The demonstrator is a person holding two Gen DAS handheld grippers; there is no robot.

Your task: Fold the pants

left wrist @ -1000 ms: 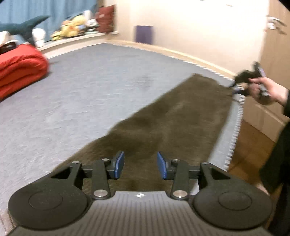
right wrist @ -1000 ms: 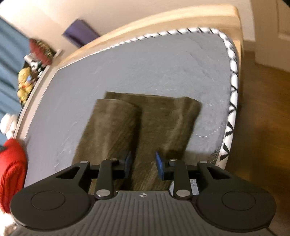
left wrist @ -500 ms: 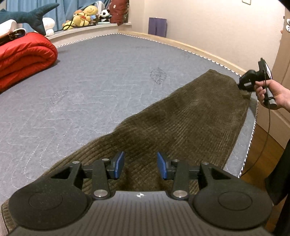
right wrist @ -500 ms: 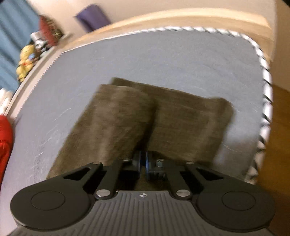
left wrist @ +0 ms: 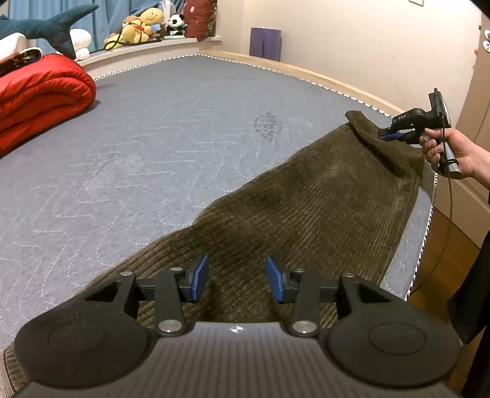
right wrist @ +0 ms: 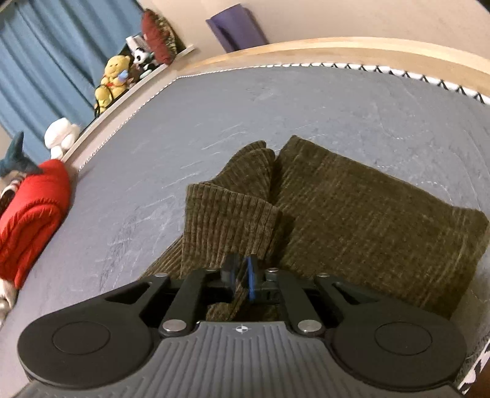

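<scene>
Dark olive corduroy pants (left wrist: 306,208) lie along the right edge of a grey mattress (left wrist: 153,137). My left gripper (left wrist: 235,277) is open, its blue pads hovering just above the near end of the pants. My right gripper (right wrist: 242,272) is shut on the pants' far end and lifts a cuff (right wrist: 226,220) off the mattress, so one leg folds up over the other (right wrist: 367,220). The right gripper also shows in the left wrist view (left wrist: 395,134), held by a hand, pinching the raised cloth.
A rolled red duvet (left wrist: 39,95) lies at the mattress's far left. Plush toys (left wrist: 141,27) sit on a ledge by blue curtains. The wooden bed frame (right wrist: 337,49) rims the mattress. Wooden floor (left wrist: 441,266) lies to the right.
My right gripper closed on the pants' end and has lifted it, bunching the cloth. My left gripper has stayed open over the near end.
</scene>
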